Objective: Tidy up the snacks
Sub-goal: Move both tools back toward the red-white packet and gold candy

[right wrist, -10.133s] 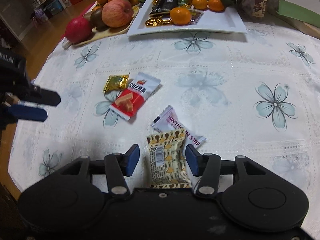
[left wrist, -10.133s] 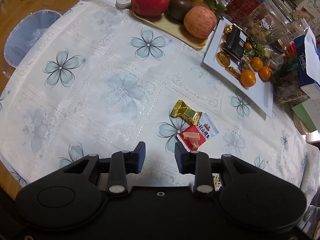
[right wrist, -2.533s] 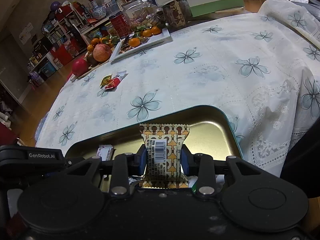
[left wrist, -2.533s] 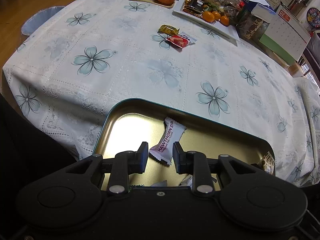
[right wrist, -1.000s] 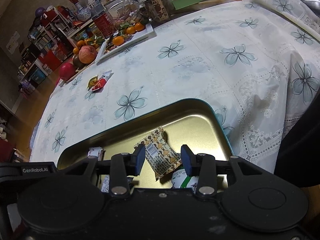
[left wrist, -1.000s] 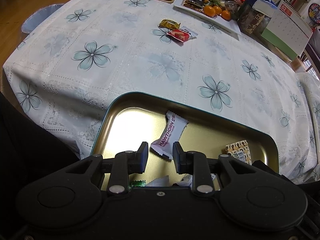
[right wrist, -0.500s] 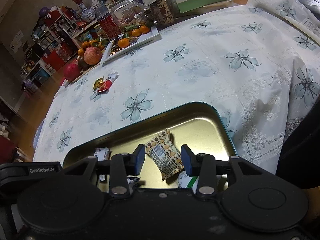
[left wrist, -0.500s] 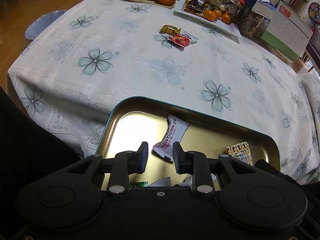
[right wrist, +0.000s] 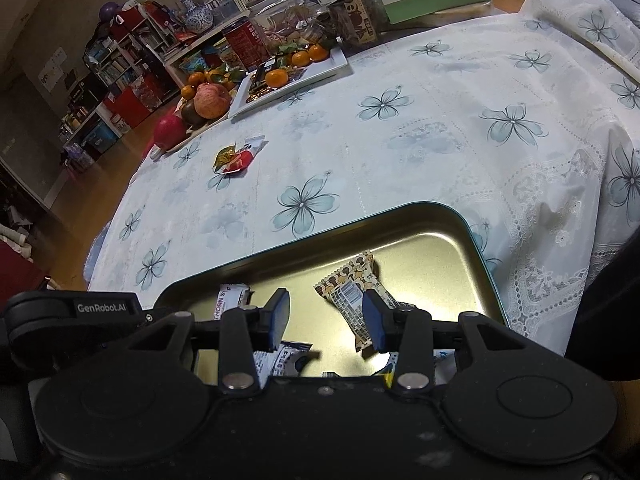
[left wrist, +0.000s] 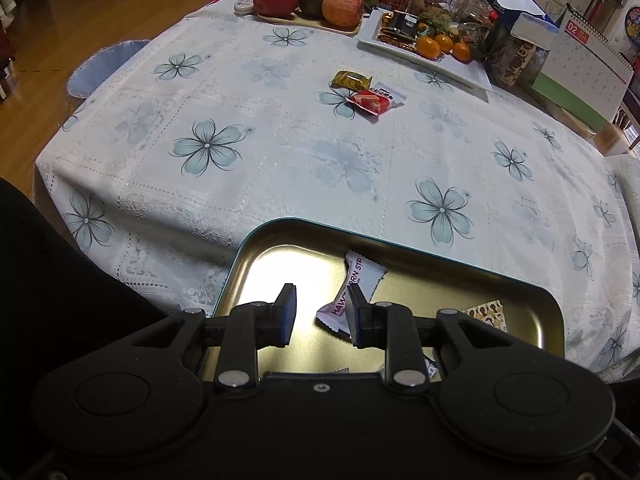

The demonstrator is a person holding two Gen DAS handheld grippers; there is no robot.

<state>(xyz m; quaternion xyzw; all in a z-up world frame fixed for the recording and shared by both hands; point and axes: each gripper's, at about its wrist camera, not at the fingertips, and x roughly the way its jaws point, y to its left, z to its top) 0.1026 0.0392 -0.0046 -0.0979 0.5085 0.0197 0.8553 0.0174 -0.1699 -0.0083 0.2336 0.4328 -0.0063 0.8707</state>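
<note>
Left wrist view: the left gripper [left wrist: 320,316] hovers over a shallow gold metal tin [left wrist: 472,270] with rounded corners and a teal rim, its fingers [left wrist: 286,314] apart and clamped on nothing. A white crinkled Hawthorn strip wrapper [left wrist: 360,280] lies on the tin floor just ahead of the right finger, partly behind it. Further right of the fingers a corner of the brown-patterned snack packet [left wrist: 486,314] shows. Well ahead of the fingers, on the floral lace-edged cloth of the desk [left wrist: 280,148], lie a glossy gold candy [left wrist: 351,79] and, touching it, a red-and-white packet [left wrist: 374,100]; beyond stand a white rectangular plate [left wrist: 468,72] and a fruit tray [left wrist: 312,24].

Right wrist view: the right gripper [right wrist: 326,318] also has its fingers [right wrist: 372,320] parted and empty; the brown-patterned snack packet [right wrist: 354,294], barcode up, rests on the tin [right wrist: 476,252] between them, nearer the right finger. Only this view shows further wrappers [right wrist: 280,358] close under the fingers, the left gripper's labelled body [right wrist: 76,312] to the left, and shelves [right wrist: 120,80] behind the desk [right wrist: 400,148]
</note>
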